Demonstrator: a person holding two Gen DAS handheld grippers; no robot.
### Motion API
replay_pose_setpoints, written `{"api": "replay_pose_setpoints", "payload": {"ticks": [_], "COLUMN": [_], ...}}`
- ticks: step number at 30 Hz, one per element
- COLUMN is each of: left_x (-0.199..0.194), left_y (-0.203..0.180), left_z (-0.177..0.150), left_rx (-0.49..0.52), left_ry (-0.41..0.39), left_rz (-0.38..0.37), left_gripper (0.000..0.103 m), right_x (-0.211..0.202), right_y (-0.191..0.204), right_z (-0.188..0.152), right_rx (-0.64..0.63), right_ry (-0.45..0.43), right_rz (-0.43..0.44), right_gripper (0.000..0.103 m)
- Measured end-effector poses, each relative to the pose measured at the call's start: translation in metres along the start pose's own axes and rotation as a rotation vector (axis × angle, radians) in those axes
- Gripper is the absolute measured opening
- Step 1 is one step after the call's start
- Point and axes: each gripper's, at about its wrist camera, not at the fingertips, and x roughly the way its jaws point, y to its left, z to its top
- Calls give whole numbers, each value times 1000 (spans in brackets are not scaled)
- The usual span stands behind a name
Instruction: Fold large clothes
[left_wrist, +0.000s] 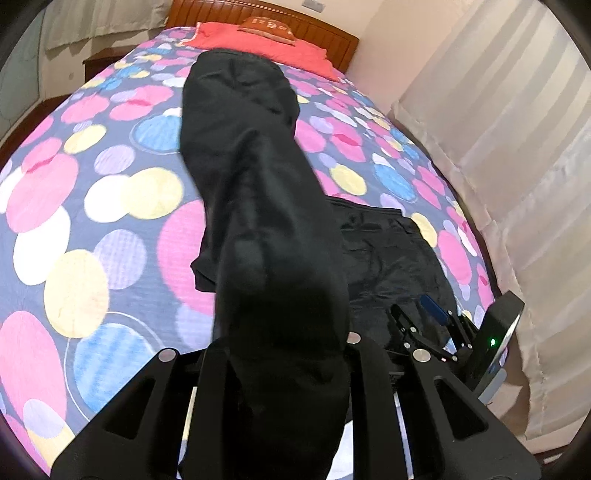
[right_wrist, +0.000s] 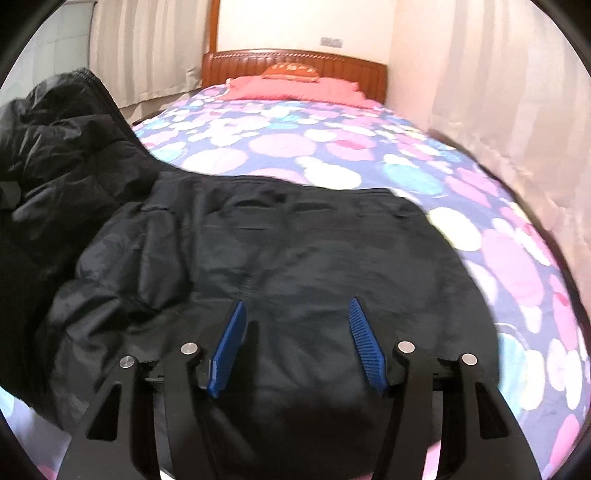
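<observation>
On bed (right_wrist: 332, 147): black jacket (right_wrist: 277, 251) spread flat across near end. Sleeve (left_wrist: 251, 155) lifted off bed, running toward headboard (right_wrist: 295, 61). Left gripper (left_wrist: 280, 354) clamped on sleeve end. Right gripper (right_wrist: 295, 332) over jacket body, jaws apart, nothing gripped.

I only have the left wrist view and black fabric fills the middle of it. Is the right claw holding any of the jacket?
Observer: No. The right claw is open above the black jacket, blue pads apart, nothing between them.
Operator: Is the jacket body flat under it?
Observer: Mostly; its hem edge lies straight across the bedspread.
Operator: Where does the part I'm lifting show?
Observer: As a raised, bunched mass at the left of the right wrist view.
</observation>
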Motion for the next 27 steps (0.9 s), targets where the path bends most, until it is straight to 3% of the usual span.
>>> {"api": "replay_pose_setpoints", "payload": {"ticks": [8, 18, 27], "left_x": [21, 105, 180], "left_y": [-86, -186, -225], "left_z": [9, -3, -25], "left_rx": [15, 12, 29], "left_ry": [36, 71, 102], "left_rz": [41, 38, 71], "left_gripper": [16, 16, 16], "right_x": [-23, -28, -21], "right_y": [-83, -166, -201], "right_z": [-19, -46, -67], "right_rx": [114, 254, 337], "right_ry": [-24, 6, 44], "right_rz": [-81, -175, -187], "right_gripper": [58, 61, 61]}}
